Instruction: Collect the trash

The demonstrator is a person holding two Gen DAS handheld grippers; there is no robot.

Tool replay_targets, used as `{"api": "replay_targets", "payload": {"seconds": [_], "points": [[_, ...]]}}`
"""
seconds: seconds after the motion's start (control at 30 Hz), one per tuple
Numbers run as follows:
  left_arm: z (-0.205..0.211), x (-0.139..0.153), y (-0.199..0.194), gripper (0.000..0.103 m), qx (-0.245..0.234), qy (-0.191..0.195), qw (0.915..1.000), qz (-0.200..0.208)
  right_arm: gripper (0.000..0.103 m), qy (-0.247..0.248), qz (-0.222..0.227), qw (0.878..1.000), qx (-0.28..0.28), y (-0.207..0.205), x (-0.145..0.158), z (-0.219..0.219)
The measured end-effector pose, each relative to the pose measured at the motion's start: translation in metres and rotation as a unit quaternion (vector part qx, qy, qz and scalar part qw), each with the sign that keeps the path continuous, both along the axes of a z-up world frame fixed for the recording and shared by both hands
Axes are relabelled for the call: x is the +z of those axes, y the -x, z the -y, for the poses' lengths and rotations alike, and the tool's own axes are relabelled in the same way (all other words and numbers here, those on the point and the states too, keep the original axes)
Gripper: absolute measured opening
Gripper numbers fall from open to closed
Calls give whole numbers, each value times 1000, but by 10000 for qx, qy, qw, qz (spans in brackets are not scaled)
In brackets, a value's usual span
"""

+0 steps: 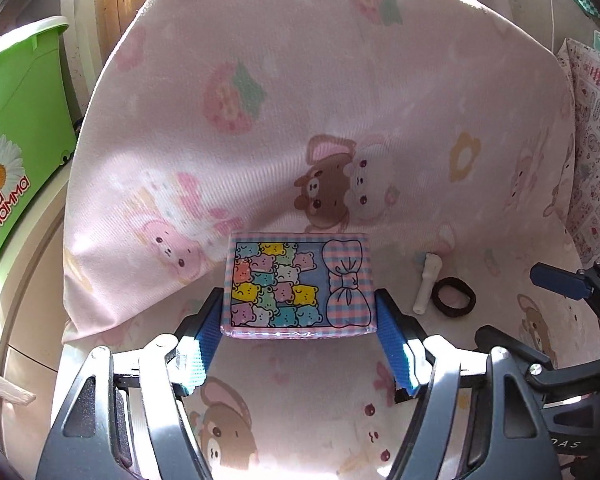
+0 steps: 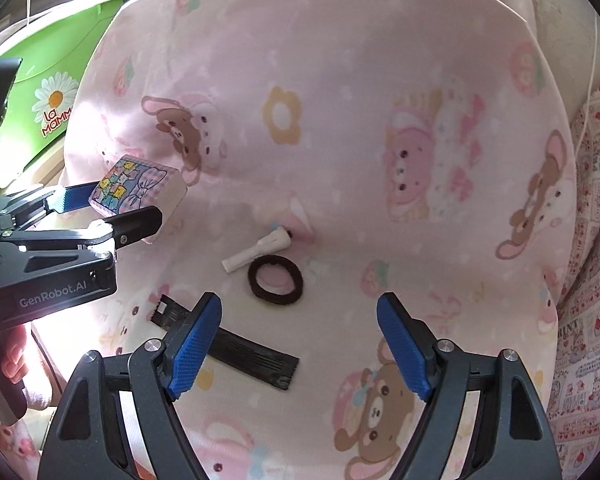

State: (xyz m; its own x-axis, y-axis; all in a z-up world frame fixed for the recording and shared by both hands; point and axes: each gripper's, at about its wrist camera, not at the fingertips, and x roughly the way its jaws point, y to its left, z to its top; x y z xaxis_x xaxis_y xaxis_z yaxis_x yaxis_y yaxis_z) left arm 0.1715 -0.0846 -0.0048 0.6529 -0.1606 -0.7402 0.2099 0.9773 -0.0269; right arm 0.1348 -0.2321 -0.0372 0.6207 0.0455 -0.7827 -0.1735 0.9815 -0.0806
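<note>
I have the left hand-held gripper (image 1: 300, 312) clamped on the small bear-print box (image 1: 300, 284), a blue pad pressing each side, the box lifted off the pink cartoon cloth (image 1: 300, 100). My right hand-held gripper (image 2: 300, 320) hangs open with nothing between its pads. Just beyond it lie a black hair tie (image 2: 275, 280) and a white plastic piece (image 2: 256, 253); a black strip (image 2: 236, 352) lies near its left pad. A green bin (image 1: 20, 128) stands far left.

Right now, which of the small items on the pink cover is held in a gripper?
The bear-print box, clamped by the left gripper; the others lie loose.
</note>
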Motion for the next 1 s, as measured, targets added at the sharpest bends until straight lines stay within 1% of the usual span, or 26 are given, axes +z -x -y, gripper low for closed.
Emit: {"api": "replay_targets", "payload": {"seconds": [0.1,0.17,0.23,0.27,0.3,0.33,0.4,0.5,0.53,0.57,0.6,0.63,0.67,0.7,0.73,0.8,0.9,1.0], "points": [[-6,5,3,71,40,26,10000,25,82,-10,15,10000,8,-6,-2,-8],[-2,2,3,71,77,-11,10000,62,76,22,-7,10000,-26,-11,-5,-15],[-1,2,6,71,109,-40,9999,103,68,26,-80,9999,-72,-19,-9,-17],[-1,3,6,71,132,-47,9998,118,67,14,-117,9999,-106,-24,-10,-18],[3,0,7,71,156,-47,9998,133,62,-12,-155,9998,-138,-27,-12,-19],[11,-6,12,71,161,-42,9998,136,54,-51,-197,9997,-148,-31,-14,-19],[13,-6,16,71,167,-35,9998,120,47,-86,-323,9994,-117,-37,-18,-22],[10,-3,20,71,211,-18,9997,127,47,-107,-366,9992,-116,-43,-21,-24],[9,-3,21,71,217,-5,9997,126,45,-140,-393,9991,-119,-45,-22,-25],[8,-3,21,71,225,7,9997,125,41,-173,-420,9989,-117,-47,-23,-26],[7,-2,22,71,229,17,9997,125,33,-199,-445,9988,-105,-46,-27,-25],[6,0,24,71,235,24,9996,129,31,-218,-462,9987,-87,-47,-27,-22],[2,3,26,71,244,30,9996,135,31,-217,-457,9987,-77,-47,-28,-24],[1,-1,24,71,253,35,9996,140,28,-188,-447,9988,-62,-48,-28,-26],[1,-2,25,71,260,39,9995,149,20,-146,-436,9989,-49,-48,-30,-25],[-2,1,26,71,281,44,9995,170,7,-69,-363,9993,-53,-46,-30,-27],[-3,0,28,71,298,55,9994,189,2,9,-208,9998,-81,-40,-38,-21],[-5,0,32,71,311,81,9993,214,1,-135,-32,9998,-104,-33,-32,-17]]}}
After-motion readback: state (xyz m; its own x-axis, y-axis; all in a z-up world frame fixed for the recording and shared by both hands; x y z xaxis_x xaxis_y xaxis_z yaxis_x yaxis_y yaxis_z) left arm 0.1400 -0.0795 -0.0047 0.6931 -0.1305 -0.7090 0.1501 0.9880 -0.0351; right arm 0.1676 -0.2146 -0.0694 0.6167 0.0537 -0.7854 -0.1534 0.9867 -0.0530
